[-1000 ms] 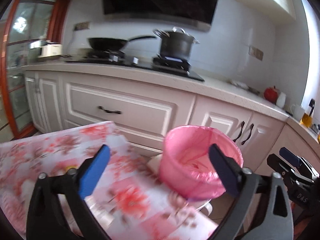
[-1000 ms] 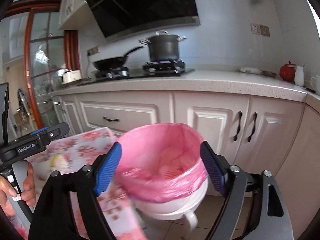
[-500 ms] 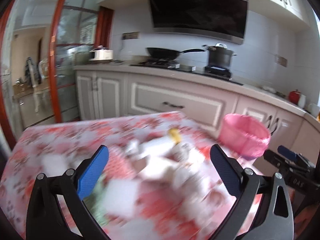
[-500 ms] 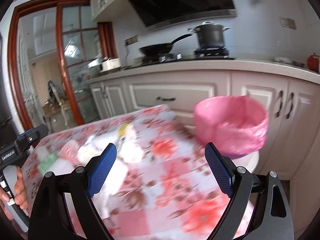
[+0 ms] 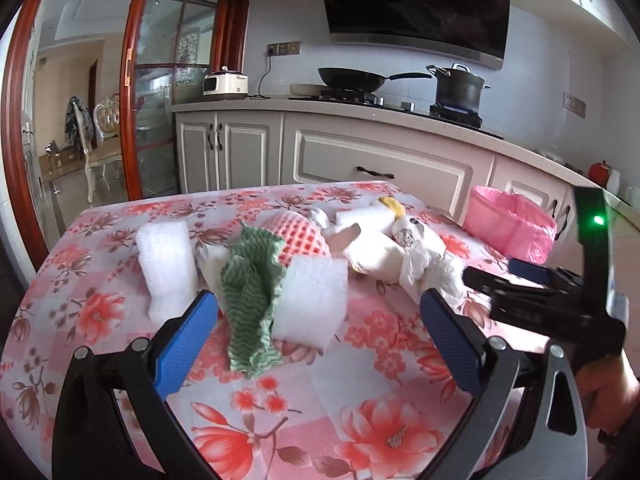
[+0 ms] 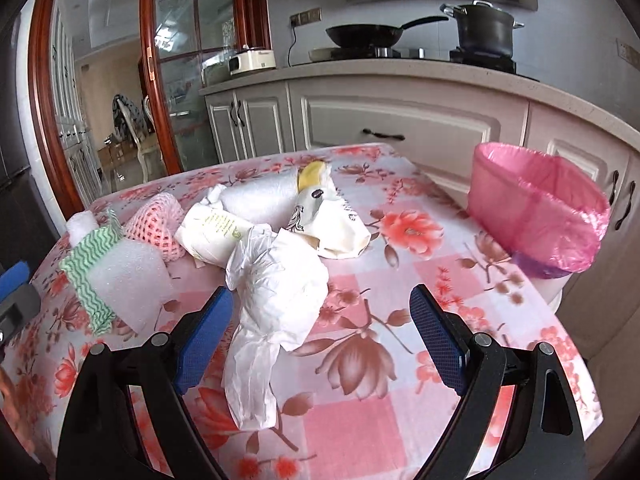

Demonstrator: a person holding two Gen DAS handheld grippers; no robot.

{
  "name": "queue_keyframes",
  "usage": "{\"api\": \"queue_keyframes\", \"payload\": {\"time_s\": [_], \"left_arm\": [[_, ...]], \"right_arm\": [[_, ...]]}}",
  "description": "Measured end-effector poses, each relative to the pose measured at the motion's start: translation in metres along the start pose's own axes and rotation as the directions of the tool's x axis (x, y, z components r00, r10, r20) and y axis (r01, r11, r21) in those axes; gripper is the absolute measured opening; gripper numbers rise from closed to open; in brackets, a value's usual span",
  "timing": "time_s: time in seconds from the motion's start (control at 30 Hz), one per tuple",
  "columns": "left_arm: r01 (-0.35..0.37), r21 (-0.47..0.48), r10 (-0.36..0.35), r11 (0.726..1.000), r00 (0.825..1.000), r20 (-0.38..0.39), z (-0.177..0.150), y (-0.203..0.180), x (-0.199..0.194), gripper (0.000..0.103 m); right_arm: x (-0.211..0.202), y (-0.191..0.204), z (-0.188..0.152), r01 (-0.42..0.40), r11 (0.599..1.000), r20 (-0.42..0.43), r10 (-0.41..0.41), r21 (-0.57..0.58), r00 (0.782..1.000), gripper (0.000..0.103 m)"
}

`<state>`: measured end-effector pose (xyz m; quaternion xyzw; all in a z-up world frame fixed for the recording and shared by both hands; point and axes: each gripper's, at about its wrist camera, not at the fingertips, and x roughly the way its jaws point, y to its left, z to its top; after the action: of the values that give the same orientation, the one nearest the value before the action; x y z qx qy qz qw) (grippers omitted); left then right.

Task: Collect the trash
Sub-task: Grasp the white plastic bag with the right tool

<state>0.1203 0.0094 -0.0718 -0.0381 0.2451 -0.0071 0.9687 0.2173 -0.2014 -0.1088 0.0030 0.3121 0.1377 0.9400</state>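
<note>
Little of the collecting could be judged as done: the whole heap of trash was seen on the worktop (image 6: 400, 432), and nothing was held by either tool.

The worktop, under both sets of tongs, was covered with a glossy cloth printed in pink checks and red flowers. The bin (image 6: 536, 216), beyond and to the right of the right tongs (image 6: 322, 340), was lined with a thin, wrinkled pink bag; what lay inside could not be made out.

Just ahead of the left tongs (image 5: 318, 344), whose jaws stood wide apart and empty, two white foam blocks (image 5: 310, 300) with a frosted, spongy surface were seen, and between them a limp green cloth (image 5: 250, 300) with a wavy stripe. Behind it lay a pink foam net sleeve (image 5: 298, 234), rounded and meshed.

The right tongs were likewise held wide apart, clamped on nothing; a crumpled white plastic bag (image 6: 276, 292) lay between and just ahead of the jaws, long and soft. Beyond it, creased cream paper bags (image 6: 336, 220) and a small yellow scrap (image 6: 310, 172) were seen.
</note>
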Motion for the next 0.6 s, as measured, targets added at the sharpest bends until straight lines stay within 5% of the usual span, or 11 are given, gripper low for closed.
{"api": "queue_keyframes", "payload": {"time_s": [0.37,0.47,0.53,0.6], "left_arm": [[0.070,0.023,-0.070,0.997,0.997,-0.039,-0.006,-0.016,0.024,0.091],[0.106,0.035,-0.104,0.994,0.993,-0.057,-0.006,-0.023,0.030,0.087],[0.119,0.038,-0.116,0.992,0.991,-0.072,-0.007,-0.025,0.036,0.083],[0.127,0.036,-0.124,0.991,0.989,-0.084,-0.007,-0.025,0.041,0.082]], "right_arm": [[0.051,0.001,0.003,-0.046,0.999,-0.138,0.048,0.020,0.989,0.083],[0.063,-0.002,0.002,-0.075,0.997,-0.190,0.080,0.031,0.979,0.066],[0.064,-0.005,0.001,-0.096,0.994,-0.193,0.103,0.049,0.976,0.044],[0.061,-0.009,0.001,-0.099,0.993,-0.180,0.108,0.057,0.978,0.038]]}}
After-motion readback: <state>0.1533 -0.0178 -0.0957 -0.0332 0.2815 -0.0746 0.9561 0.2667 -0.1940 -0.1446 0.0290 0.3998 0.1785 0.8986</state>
